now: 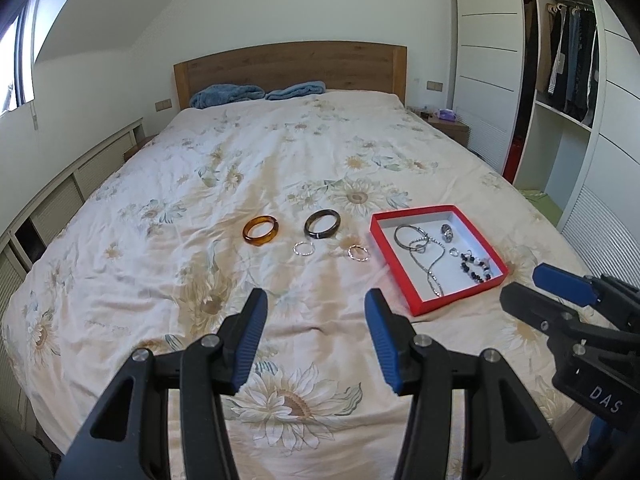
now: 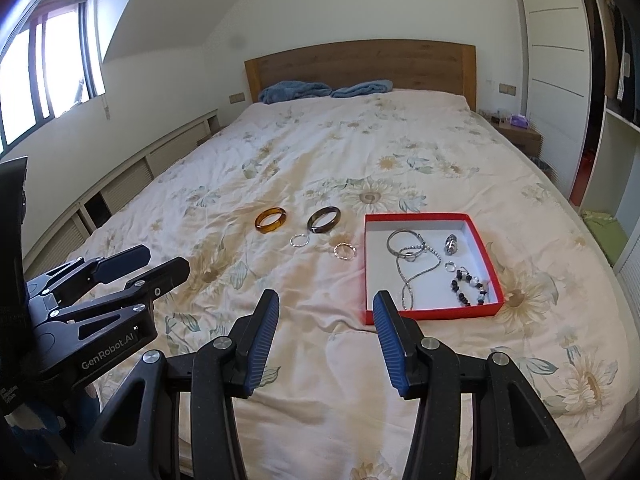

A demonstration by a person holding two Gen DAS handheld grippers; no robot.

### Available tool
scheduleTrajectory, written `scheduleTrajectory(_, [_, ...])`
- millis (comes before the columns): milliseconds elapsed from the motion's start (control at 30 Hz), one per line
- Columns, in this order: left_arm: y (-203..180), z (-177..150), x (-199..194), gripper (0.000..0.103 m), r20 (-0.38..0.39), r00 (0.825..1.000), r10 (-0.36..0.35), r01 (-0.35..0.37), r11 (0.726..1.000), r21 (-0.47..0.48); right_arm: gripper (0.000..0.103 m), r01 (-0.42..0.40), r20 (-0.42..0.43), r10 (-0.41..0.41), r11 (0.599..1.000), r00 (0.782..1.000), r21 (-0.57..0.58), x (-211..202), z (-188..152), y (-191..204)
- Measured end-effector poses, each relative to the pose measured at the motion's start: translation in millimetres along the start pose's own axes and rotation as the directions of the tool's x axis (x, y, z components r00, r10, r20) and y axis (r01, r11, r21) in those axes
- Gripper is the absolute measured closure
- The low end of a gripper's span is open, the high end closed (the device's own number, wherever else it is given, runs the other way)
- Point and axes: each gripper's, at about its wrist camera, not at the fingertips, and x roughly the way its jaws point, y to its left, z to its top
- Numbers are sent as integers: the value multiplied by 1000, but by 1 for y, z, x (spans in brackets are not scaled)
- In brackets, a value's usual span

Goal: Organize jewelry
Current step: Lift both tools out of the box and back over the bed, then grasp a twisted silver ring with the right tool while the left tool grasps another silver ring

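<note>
From the left wrist view, the left claw (image 1: pixel 316 308) is wide apart and holds nothing. On the bed (image 1: pixel 160 184) lie an orange bangle (image 1: pixel 261 231) and a dark bangle (image 1: pixel 322 223) — side by side. The red box (image 1: pixel 436 258) sits to their right.

From the right wrist view, the right claw (image 2: pixel 326 312) is wide too — nothing in it. A bead bracelet (image 2: pixel 472 286) lies in the box.

Floral bedspread (image 1: pixel 248 152), wooden headboard (image 1: pixel 288 66) — 2 blue pillows (image 1: pixel 256 94) against it.
</note>
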Motion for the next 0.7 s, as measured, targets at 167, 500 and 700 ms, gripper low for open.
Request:
scheduleTrajectory(167, [-1, -1, 7, 54, -18, 1000, 6, -6, 1000, 6, 54, -4, -9, 4, 1000, 1000, 8, 6, 0, -3])
scheduleTrajectory(500, [31, -12, 32, 54, -79, 997, -4, -1, 998, -58, 54, -20, -49, 21, 1000, 999, 15, 33, 0, -8])
scheduleTrajectory(700, [57, -18, 56, 54, -117, 993, -9, -3, 994, -107, 54, -65, -88, 65, 998, 994, 1, 64, 2, -3])
